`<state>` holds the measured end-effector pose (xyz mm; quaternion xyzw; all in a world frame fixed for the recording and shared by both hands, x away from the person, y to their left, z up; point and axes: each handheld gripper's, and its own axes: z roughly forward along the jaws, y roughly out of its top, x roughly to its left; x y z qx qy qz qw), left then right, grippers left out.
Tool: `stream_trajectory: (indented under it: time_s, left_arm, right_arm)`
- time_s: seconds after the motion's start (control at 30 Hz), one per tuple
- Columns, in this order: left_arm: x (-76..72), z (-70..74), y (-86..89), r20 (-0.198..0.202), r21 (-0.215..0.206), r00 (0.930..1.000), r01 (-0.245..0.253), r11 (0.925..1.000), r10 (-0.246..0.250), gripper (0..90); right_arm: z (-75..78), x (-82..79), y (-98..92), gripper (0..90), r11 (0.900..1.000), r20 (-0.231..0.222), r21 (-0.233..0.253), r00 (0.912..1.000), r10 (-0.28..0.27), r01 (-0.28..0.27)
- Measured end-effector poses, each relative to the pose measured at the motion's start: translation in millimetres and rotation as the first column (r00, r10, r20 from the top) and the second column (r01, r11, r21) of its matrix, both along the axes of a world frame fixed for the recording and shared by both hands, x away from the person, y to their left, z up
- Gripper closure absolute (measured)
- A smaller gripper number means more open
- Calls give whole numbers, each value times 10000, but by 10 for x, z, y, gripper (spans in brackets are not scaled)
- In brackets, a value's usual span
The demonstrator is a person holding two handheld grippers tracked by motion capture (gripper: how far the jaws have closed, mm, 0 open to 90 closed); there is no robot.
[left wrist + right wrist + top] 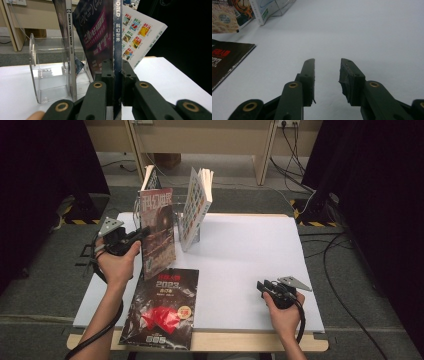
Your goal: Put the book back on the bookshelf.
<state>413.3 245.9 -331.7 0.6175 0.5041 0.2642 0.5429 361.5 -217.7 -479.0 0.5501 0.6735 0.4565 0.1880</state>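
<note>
My left gripper (142,234) holds a science-fiction magazine (158,231) upright by its spine at the table's left. In the left gripper view the jaws (117,67) are shut on that blue spine (117,32). A clear acrylic holder (47,75) stands just beyond, with another thin magazine (70,40) upright in it. A white book with coloured squares (195,209) leans at the holder's right side. A black magazine (162,307) lies flat at the front edge. My right gripper (261,285) rests low at the front right, open (327,62) over bare table.
The white table board (250,255) ends at a wooden lip in front. The black magazine's corner (229,58) lies to the left of my right gripper. Cables and dark curtains ring the floor behind and beside the table.
</note>
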Motion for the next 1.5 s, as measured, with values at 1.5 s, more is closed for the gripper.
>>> stream_trajectory:
  time_s: [1.5]
  left_arm:
    - [511,77,-211,483,313,9967,-672,9973,656,840]
  right_arm:
    - [-22,-16,-28,645,9998,-43,161,9999,-119,120]
